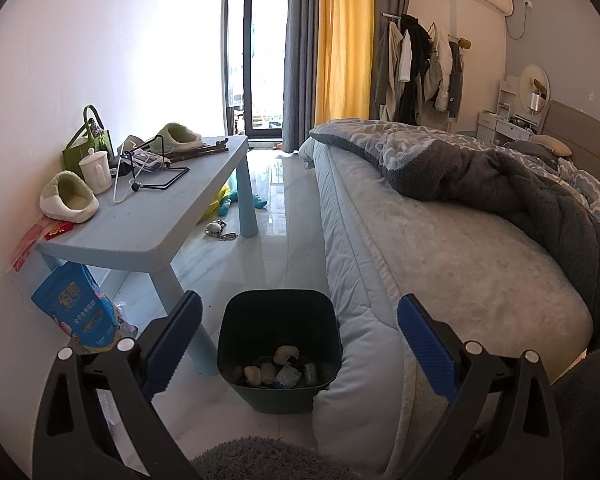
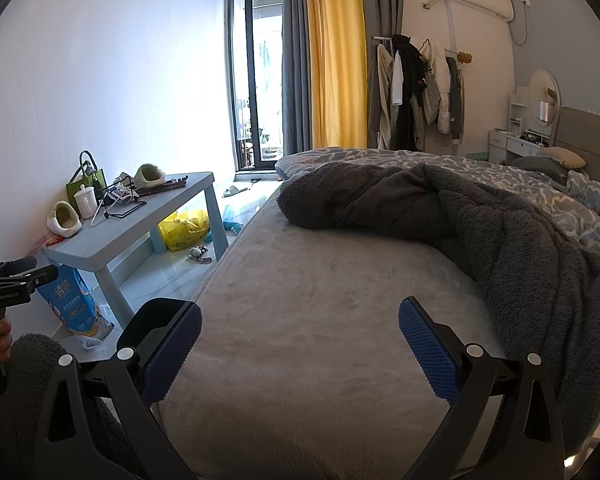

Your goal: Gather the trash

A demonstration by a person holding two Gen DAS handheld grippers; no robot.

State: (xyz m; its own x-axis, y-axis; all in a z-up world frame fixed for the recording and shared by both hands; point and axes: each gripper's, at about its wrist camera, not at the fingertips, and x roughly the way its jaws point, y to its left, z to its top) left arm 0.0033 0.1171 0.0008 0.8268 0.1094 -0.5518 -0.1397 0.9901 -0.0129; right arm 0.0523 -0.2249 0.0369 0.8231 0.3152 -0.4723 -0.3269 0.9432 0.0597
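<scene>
A dark bin (image 1: 256,312) stands on the floor between the low blue table and the bed, with several crumpled bits of trash (image 1: 286,372) at its bottom. My left gripper (image 1: 300,340) is open and empty, held above and just in front of the bin. My right gripper (image 2: 300,340) is open and empty over the grey bed sheet (image 2: 320,280). The bin's rim (image 2: 156,312) shows behind the right gripper's left finger. The left gripper's handle (image 2: 8,280) appears at the left edge of the right wrist view.
The low blue table (image 1: 148,216) holds two slippers, a white cup (image 1: 96,170), a green bag and wire hangers. A blue packet (image 1: 76,312) leans under it. A yellow bag (image 2: 184,230) and small items lie on the floor. A grey blanket (image 2: 480,216) lies on the bed.
</scene>
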